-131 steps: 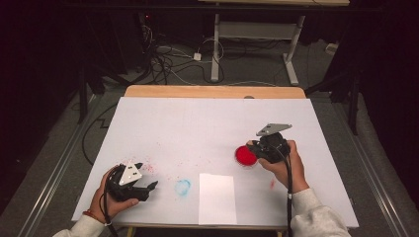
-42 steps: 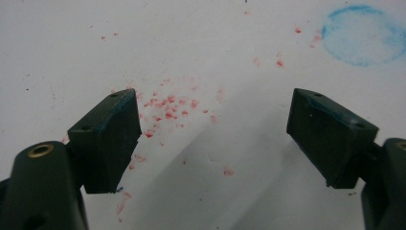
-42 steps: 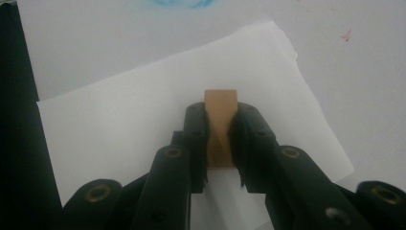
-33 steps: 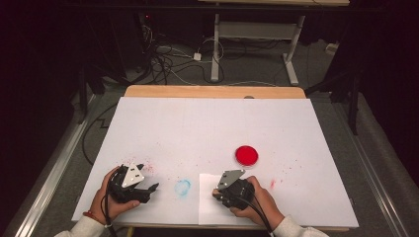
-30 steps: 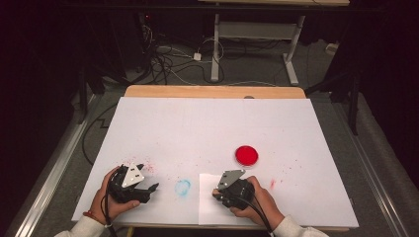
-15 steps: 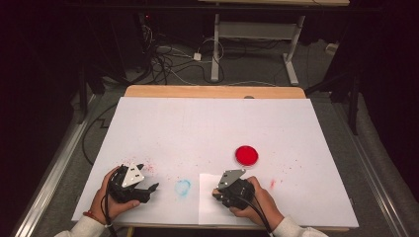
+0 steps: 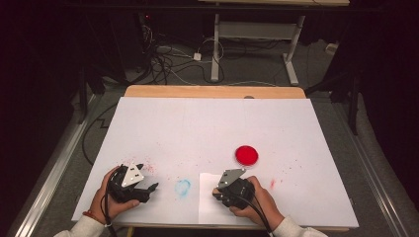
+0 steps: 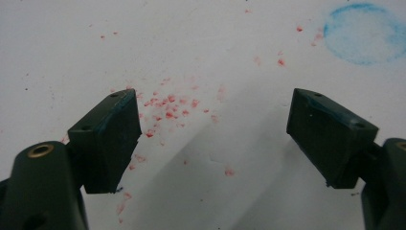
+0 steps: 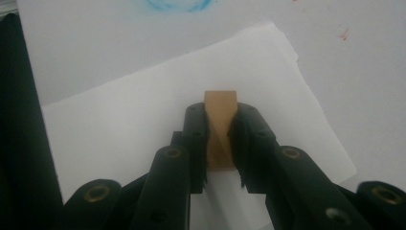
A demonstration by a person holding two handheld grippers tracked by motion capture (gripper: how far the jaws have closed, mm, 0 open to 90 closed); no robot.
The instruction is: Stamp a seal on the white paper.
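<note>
Two claws: your right claw (image 9: 220, 143) pinches a small brown block (image 9: 220, 127) over the white paper (image 9: 143, 120), ready to press. Your left claw (image 8: 215, 139) waits spread, the blue ring (image 8: 366, 33) ahead of it.

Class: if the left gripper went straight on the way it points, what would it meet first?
Probably the blue round smudge on the white table; nothing solid lies ahead of the left gripper.

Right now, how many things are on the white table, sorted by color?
Red: 1, the round red disc
White: 1, the sheet of paper
Brown: 1, the small wooden block pinched in the right gripper over the paper
Total: 3
</note>
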